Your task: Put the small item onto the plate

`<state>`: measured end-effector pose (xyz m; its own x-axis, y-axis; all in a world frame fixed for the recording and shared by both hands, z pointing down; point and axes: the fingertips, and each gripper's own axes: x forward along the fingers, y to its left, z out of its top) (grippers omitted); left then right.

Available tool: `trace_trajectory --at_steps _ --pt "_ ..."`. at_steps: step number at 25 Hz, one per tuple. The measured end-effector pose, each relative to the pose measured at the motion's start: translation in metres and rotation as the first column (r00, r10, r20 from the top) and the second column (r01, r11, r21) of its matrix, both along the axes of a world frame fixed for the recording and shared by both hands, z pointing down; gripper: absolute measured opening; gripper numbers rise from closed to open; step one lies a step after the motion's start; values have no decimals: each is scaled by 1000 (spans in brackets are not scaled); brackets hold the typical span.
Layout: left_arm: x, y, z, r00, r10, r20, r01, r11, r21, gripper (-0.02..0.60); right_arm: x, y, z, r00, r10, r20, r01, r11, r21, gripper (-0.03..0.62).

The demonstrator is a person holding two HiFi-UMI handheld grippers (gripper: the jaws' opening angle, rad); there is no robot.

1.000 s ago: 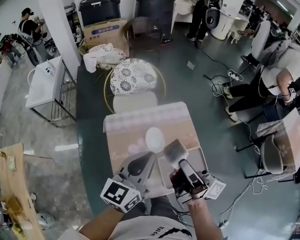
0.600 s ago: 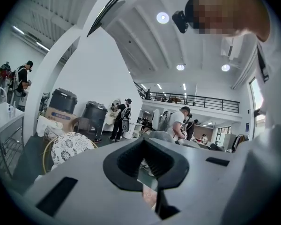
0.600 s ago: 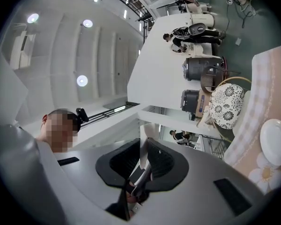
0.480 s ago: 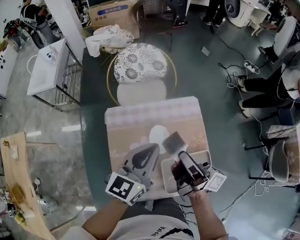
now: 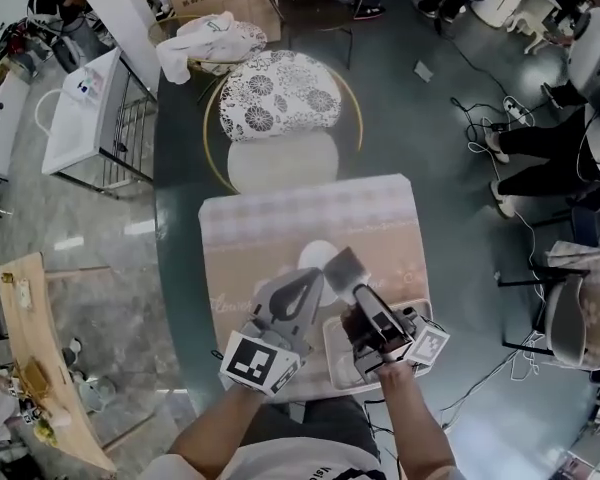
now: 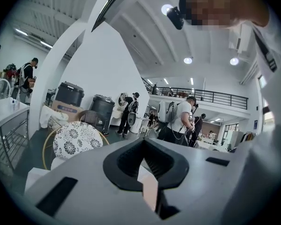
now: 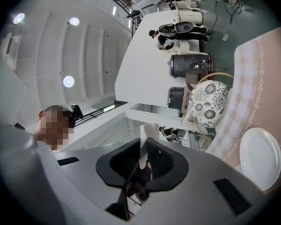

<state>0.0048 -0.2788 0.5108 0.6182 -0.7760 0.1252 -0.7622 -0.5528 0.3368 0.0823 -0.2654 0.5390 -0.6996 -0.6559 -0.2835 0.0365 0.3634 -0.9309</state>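
Observation:
A white plate lies near the middle of the pink-clothed table; it also shows low on the right in the right gripper view as the plate. My left gripper hovers at the plate's near edge, its grey jaws together in a point and empty; in the left gripper view, that gripper shows only a thin slit of cloth between the pads. My right gripper sits just right of the plate. In its own view, the right gripper pinches a thin white item that sticks up between the pads.
A white tray rests on the table's near right corner, under my right hand. Beyond the table stand a round floral-patterned seat in a gold hoop, a white rack at left and a wooden bench. Seated people and cables are on the right.
Both grippers have sunk toward the table and their tips have closed in on the plate. The head view has tilted, so the room slid upward. Neither gripper's jaws changed.

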Motion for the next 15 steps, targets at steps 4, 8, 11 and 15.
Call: trace_trajectory --at_steps 4,8,11,15 --pt "4 -9 36 1000 -10 10 10 999 -47 5 4 -3 57 1000 -10 -24 8 996 -84 57" --pt "11 -13 70 1000 -4 14 5 996 -90 5 0 -4 106 997 -17 -81 5 989 -149 57" --pt "16 -16 93 1000 -1 13 3 993 -116 5 -1 -2 145 993 -24 -113 -1 976 -216 57" --pt "16 -18 116 1000 -2 18 5 989 -148 5 -3 -1 180 981 -53 -188 -2 960 -281 57"
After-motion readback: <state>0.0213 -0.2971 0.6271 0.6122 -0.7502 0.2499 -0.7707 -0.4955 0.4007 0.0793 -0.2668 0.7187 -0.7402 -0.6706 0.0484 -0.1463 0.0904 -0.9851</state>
